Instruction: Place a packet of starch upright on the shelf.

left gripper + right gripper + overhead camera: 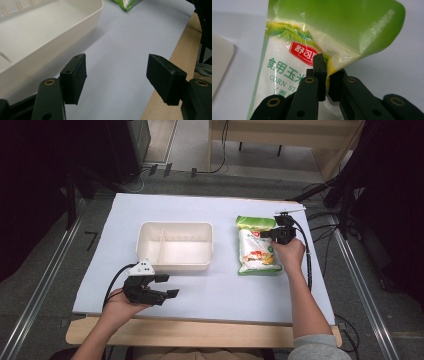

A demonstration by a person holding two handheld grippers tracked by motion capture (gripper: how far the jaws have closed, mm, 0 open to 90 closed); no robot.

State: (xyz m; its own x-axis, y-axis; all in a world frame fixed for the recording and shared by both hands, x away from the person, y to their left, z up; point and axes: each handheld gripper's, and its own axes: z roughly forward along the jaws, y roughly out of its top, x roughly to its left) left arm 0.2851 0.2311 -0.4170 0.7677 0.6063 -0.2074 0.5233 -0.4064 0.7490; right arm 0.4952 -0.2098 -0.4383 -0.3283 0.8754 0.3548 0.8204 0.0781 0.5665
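A green and white bag of corn starch lies on the pale mat, right of centre. My right gripper is shut on the bag's right edge near its green top; in the right gripper view the jaws pinch the plastic of the bag at the gripper tips, and the top corner folds up. A cream divided box sits at the middle left, seen close in the left gripper view as a box wall. My left gripper rests open just in front of the box, its fingers wide apart and holding nothing.
The pale mat covers a wooden table whose front edge shows below it. Cables and dark stands lie on the floor beyond the far and right sides of the table.
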